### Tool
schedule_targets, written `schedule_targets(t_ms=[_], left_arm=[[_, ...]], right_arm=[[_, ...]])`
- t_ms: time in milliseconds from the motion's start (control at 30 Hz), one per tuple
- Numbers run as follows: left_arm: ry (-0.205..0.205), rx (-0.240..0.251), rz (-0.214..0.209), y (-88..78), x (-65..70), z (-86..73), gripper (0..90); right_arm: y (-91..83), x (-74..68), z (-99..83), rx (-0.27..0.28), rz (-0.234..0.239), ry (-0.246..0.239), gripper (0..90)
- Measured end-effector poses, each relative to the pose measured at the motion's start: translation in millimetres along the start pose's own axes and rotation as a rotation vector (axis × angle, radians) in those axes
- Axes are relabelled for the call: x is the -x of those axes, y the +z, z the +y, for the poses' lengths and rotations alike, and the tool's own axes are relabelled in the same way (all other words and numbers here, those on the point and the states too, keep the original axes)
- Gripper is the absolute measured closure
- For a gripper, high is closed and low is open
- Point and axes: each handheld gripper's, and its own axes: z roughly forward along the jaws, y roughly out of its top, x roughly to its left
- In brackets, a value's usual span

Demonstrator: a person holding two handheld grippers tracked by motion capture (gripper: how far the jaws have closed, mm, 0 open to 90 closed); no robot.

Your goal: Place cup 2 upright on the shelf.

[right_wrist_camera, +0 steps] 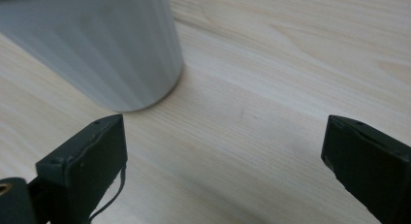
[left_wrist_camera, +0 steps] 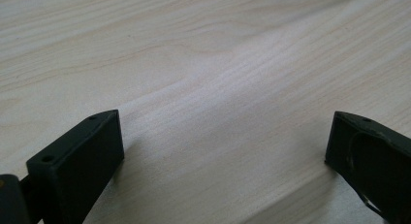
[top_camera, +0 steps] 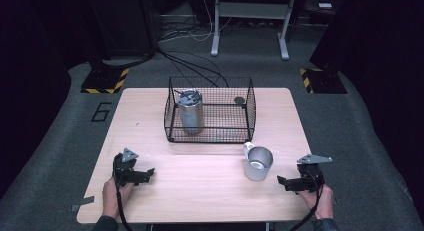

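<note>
The mug (top_camera: 258, 163) stood upright on the worktop (top_camera: 200, 191), just outside the basket (top_camera: 210, 111) at its 5 o'clock corner, handle toward the basket. In the right gripper view its grey wall (right_wrist_camera: 97, 44) rose at 11 o'clock, cut off by the top edge, close to the left finger but apart from it.

The right gripper (top_camera: 290, 182) lay low on the worktop at the mug's 4 o'clock, pointing toward 9 o'clock, with a hand (top_camera: 320, 201) gripping it from behind. Its fingers (right_wrist_camera: 87, 161) stood wide apart, holding nothing, bare wood between them.

The left gripper (top_camera: 142, 175) rested near the worktop's 8 o'clock edge, pointing toward 3 o'clock, held by the other hand (top_camera: 112, 196). Its fingers (left_wrist_camera: 77, 161) were likewise spread wide and empty over plain wood.

Inside the wire basket, at its 9 o'clock side, stood a metal can (top_camera: 191, 111). A small dark object (top_camera: 239, 100) lay toward the basket's 2 o'clock corner, too small to make out. Both forearms were cut off by the bottom edge of the high view.
</note>
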Motion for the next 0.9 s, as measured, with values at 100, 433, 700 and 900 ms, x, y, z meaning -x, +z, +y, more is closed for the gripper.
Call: schedule_targets(t_ms=[100,433,700,900], left_arm=[[-0.002,-0.001,-0.001,-0.1,0.1,0.0,0.0],[0.0,0.0,0.0,0.0,0.0,0.0,0.0],[0.002,0.0,0.0,0.0,-0.1,0.0,0.0],[-0.002,0.0,0.001,-0.1,0.1,-0.1,0.0]], right_arm=[[-7.1,-8.7,8.2,0.013,0.024,-0.018,0.3],[-12.5,-38.4,37.0,0.023,0.08,-0.085,0.0],[-1.4,-50.4,53.8,0.008,0.085,-0.109,0.0],[7.9,-56.7,61.2,-0.011,0.076,-0.125,0.0]])
